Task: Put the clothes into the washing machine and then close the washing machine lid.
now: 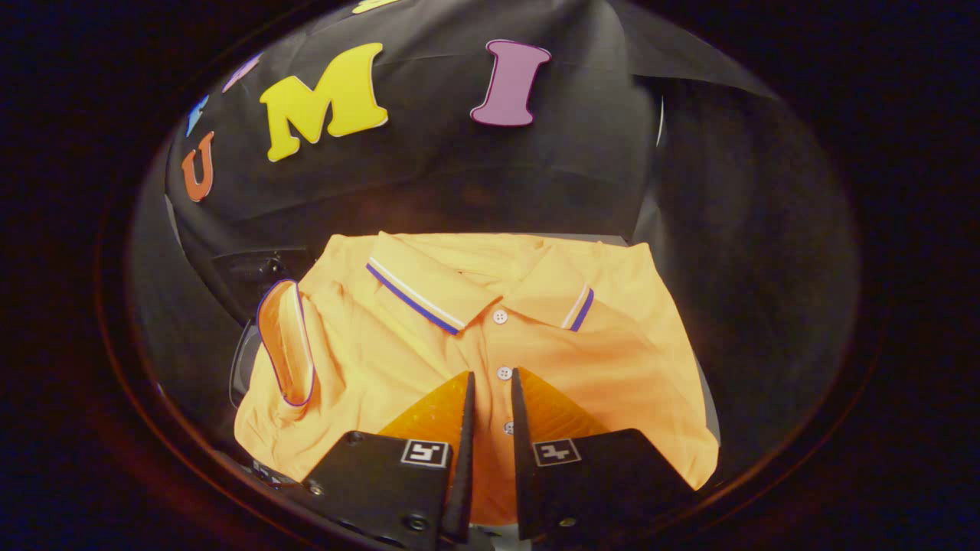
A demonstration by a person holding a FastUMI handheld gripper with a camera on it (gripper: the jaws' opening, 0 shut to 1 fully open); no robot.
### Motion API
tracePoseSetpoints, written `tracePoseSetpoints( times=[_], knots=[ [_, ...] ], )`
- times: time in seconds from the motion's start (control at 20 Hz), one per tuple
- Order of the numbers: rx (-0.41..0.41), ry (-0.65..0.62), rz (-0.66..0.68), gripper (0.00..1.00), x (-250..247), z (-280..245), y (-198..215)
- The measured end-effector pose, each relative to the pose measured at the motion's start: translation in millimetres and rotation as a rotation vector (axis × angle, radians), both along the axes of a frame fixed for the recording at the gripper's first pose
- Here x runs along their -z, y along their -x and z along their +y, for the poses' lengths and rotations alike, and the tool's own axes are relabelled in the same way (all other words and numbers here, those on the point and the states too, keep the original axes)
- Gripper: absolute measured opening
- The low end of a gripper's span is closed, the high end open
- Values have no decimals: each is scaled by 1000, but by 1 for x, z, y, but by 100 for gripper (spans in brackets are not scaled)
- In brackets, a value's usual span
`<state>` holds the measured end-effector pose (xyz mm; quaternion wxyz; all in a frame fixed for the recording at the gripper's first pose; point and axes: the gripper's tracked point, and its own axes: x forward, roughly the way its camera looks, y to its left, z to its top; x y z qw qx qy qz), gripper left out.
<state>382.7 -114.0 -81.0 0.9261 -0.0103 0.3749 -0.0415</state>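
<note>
The gripper (492, 383) has two fingers (465, 428) that taper forward to thin, blade-like tips, each with a flat inner face and a slanted outer face covered in a fine ribbed or cross-hatched texture. Each finger grows out of a broad, flat, matte black mounting block (375, 482) with angular, bevelled edges. On the top of each block, near the inner edge, sits a small square white marker tag (425, 453) printed with a black blocky pattern inside a black border. Round dark screws (416, 523) are sunk into the left block: one near its front corner, one at its outer edge and one by the inner edge; another shows low on the right block.
</note>
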Motion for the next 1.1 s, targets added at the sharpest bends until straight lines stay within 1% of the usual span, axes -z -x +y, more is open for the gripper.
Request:
tracePoseSetpoints(
  times=[0.1,0.15,0.3,0.4,0.8,1.1],
  knots=[
    [15,-15,5,6,-2,1,2],
    [11,-23,9,5,-3,0,1],
    [27,-82,21,4,-6,2,0],
    [23,-102,16,4,-10,5,3],
    [-12,-81,-43,4,-54,27,14],
    [-63,-88,-99,4,-97,68,12]
  ],
)
